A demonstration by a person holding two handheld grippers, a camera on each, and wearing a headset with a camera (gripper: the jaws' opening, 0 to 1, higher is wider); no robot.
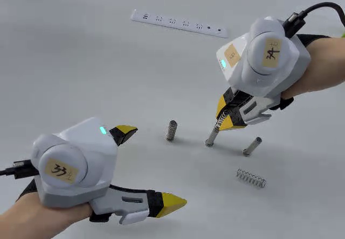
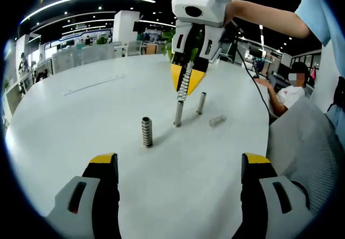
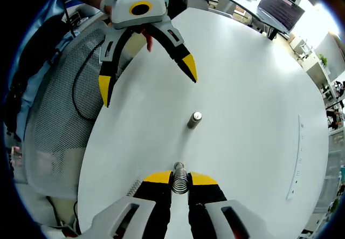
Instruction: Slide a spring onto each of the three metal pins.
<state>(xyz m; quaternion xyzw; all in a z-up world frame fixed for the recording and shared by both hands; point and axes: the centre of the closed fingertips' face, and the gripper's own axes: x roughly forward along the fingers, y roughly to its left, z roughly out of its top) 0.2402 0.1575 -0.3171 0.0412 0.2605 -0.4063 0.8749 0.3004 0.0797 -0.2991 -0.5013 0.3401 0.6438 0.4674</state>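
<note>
Head view, read from left to right. At the near left of the worktop point(image 1: 81, 77), your left gripper point(image 1: 150, 167) hovers released. Its two yellow-tipped jaws are spread wide with nothing between them and point toward the row of pins. Toward the far edge lies a white power strip point(image 1: 179, 23), well apart from the work. Three metal pins stand in a row in the middle of the worktop, away from every edge, as the left gripper view shows. The left pin with its spring point(image 1: 171, 130) stands upright, the coils covering it from top to base. The middle pin point(image 1: 211, 139) stands near it to the right. Your right gripper point(image 1: 228, 116), reaching down from the far right, is clenched on the held spring point(image 1: 220, 121), whose lower end meets the top of this pin. In the right gripper view the coil sits end-on between the closed jaws with the pin's top at its centre. The right pin point(image 1: 252, 146) stands bare. Toward the near edge from it, a loose spring point(image 1: 251, 178) lies flat on the worktop, touching neither pin nor gripper.
</note>
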